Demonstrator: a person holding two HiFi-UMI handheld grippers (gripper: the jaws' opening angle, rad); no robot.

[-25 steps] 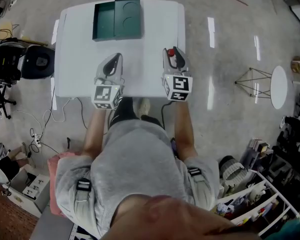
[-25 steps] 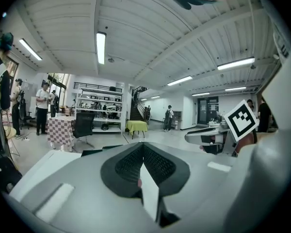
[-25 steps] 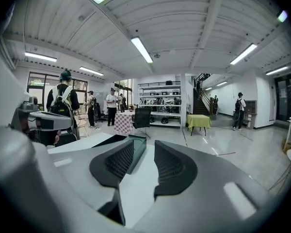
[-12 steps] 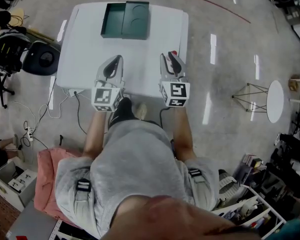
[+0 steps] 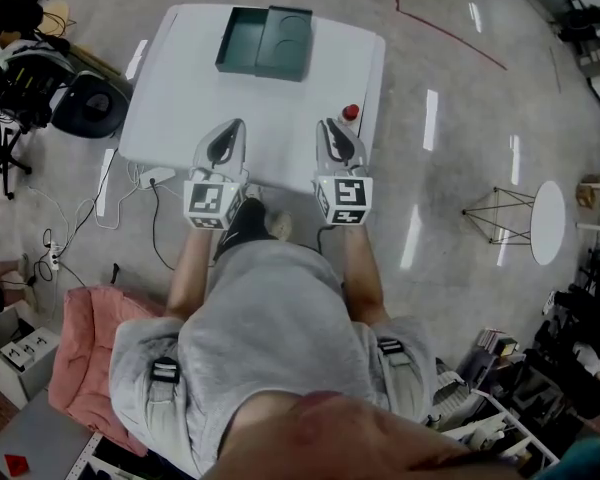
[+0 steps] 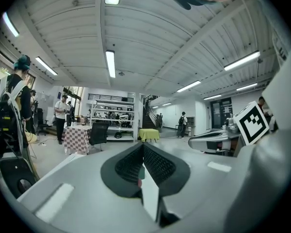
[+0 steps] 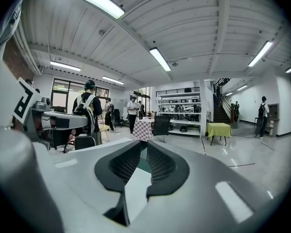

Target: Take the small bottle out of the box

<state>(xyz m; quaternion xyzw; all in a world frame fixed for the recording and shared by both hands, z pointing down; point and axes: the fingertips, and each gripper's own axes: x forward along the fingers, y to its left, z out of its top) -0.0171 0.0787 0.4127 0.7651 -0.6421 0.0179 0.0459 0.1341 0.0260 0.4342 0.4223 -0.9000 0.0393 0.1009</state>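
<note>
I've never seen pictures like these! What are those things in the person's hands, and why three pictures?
Each hand holds a pincher tool called a gripper: the left gripper and the right gripper. One picture comes from a camera on the person's head, looking down. The other two come from cameras riding on the grippers, looking along their jaws. On the white table are an open green box and a small bottle with a red cap, standing outside the box. Nothing is held: the left jaws are shut, the right jaws are closing on empty air.
</note>
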